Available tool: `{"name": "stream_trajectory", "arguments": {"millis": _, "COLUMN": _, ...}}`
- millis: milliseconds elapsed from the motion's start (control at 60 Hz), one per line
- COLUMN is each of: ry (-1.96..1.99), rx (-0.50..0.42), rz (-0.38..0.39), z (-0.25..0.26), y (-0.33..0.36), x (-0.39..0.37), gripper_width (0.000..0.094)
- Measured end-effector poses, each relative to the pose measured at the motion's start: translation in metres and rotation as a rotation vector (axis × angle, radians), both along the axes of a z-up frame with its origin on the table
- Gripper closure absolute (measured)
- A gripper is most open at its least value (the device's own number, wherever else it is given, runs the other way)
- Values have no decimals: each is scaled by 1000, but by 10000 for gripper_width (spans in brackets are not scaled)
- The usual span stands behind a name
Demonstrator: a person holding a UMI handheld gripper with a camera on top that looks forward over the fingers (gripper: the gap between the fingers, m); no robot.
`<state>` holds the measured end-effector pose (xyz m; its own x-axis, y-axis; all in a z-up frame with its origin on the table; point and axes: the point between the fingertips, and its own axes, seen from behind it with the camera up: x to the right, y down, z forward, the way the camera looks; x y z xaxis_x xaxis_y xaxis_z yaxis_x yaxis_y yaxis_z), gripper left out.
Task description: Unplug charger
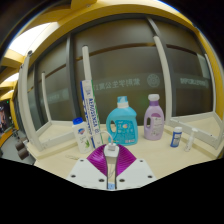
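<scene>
My gripper [111, 151] is low over a beige table [190, 150]. Its purple pads [98, 160] are closed in a V on a small white charger [111, 155]. The charger's white body sticks up from between the fingertips. No socket or power strip shows around it. A thin white cable seems to run from it towards the bottles beyond, but it is too small to be sure.
Just beyond the fingers stand a blue detergent bottle [122, 122], a purple bottle [153, 117], a tall toothpaste box [89, 108], a small white bottle [80, 133] and a small blue-capped bottle [176, 136]. Large windows [125, 65] rise behind the table.
</scene>
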<state>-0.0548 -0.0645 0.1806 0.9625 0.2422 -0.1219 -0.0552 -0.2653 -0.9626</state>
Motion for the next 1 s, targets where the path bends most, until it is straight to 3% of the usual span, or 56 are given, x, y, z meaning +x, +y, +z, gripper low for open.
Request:
{"name": "stream_trajectory", "arguments": {"millis": 50, "ry": 30, "rx": 32, "rz": -20, "z": 18, "y": 11, "x": 27, "gripper_width": 854}}
{"name": "stream_trajectory", "arguments": {"millis": 150, "ry": -3, "rx": -12, "rz": -64, "z": 7, "y": 19, "x": 80, "gripper_width": 855}}
{"name": "stream_trajectory", "arguments": {"millis": 200, "ry": -39, "rx": -40, "rz": -75, "z": -25, "y": 20, "x": 108, "gripper_width": 855}}
{"name": "stream_trajectory", "arguments": {"millis": 350, "ry": -123, "rx": -264, "rz": -98, "z": -134, "y": 1, "x": 159, "gripper_width": 821}}
{"name": "stream_trajectory", "arguments": {"millis": 483, "ry": -141, "rx": -363, "rz": -73, "z": -177, "y": -19, "x": 166, "gripper_width": 747}}
{"name": "stream_trajectory", "arguments": {"millis": 550, "ry": -149, "rx": -375, "rz": -75, "z": -180, "y": -26, "x": 169, "gripper_width": 658}}
{"name": "stream_trajectory", "arguments": {"millis": 700, "ry": -194, "rx": -401, "rz": -79, "z": -171, "y": -58, "x": 175, "gripper_width": 66}}
{"name": "stream_trajectory", "arguments": {"millis": 733, "ry": -212, "rx": -397, "rz": -87, "z": -164, "y": -68, "x": 178, "gripper_width": 101}}
{"name": "stream_trajectory", "arguments": {"millis": 1000, "ry": -236, "rx": -325, "rz": -116, "z": -61, "y": -196, "x": 162, "gripper_width": 80}}
